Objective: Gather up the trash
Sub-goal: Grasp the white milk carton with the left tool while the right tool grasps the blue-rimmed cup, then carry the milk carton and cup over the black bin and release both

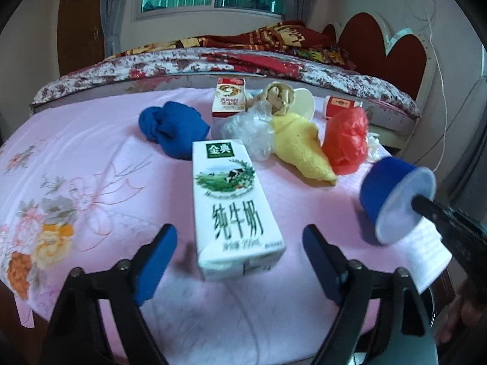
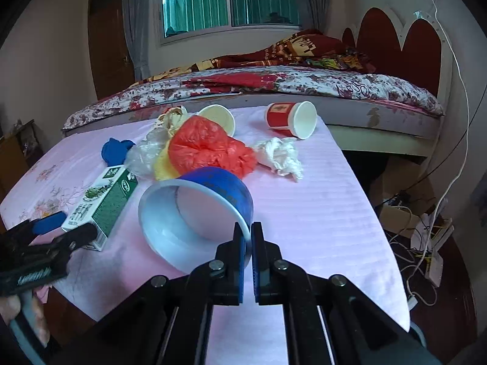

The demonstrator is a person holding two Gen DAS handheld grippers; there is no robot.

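Two milk cartons (image 1: pixel 234 206), three paper cups (image 2: pixel 290 119)

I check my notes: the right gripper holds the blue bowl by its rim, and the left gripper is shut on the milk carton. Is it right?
Not quite. The left gripper is open around the milk carton, as the left wrist view shows. The right gripper does hold the blue bowl by its rim.

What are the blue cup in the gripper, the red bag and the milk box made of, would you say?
Blue cup: probably paper, with a matte blue outside, a pale smooth inside and a thin rim pinched by the right gripper.
Red bag: thin plastic film, crumpled, slightly translucent and shiny.
Milk carton: coated paperboard, it seems, with sharp folded edges and smooth printed faces.
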